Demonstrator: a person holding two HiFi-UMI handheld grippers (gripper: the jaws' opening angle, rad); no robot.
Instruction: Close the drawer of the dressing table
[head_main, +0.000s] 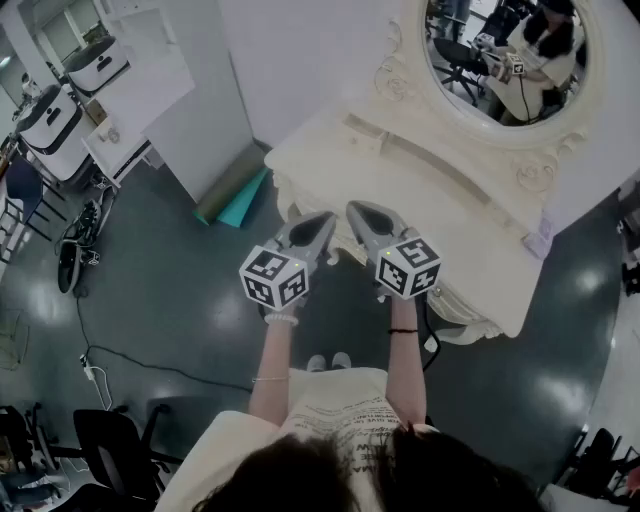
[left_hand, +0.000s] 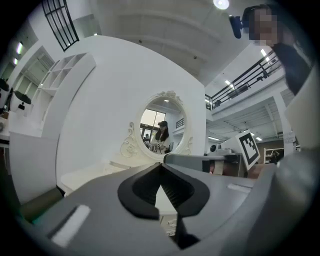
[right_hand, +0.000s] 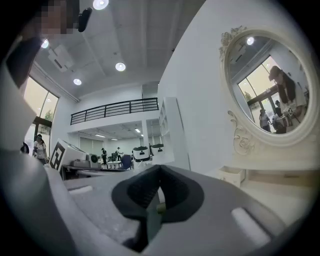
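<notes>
the drawer belongs to the front skirt of the cream-white carved wooden dressing table (head_main: 470, 240), under the top's near edge. in the head view the two tools cover just that stretch, so how far out it stands cannot be told. by judgement it is a light, shallow wooden box on plain runners. it should be stiff enough to take a push and slide easily, but it may jam if shoved at one corner. the painted face and raised scrollwork look easy to chip, so the place to press is the flat middle of the drawer front, squarely and slowly. nothing needs to be gripped.

the left gripper (head_main: 327, 220) and the right gripper (head_main: 356, 209) lie side by side, level, noses toward the table's front edge. each one's own view shows the dark pads meeting at the tip, so both tongs are pressed together with nothing pinched. a small brass-coloured bit shows low between the right pads; whether it is a knob or part of the tool is not clear. closed noses suit a push.

beyond them, the oval mirror in its ornate cream frame (head_main: 505, 70) rises at the back of the top and reflects the person. around the table is glossy dark grey floor (head_main: 180, 300), with a rolled teal mat (head_main: 240, 195) against the white wall beside the table's left end.
</notes>
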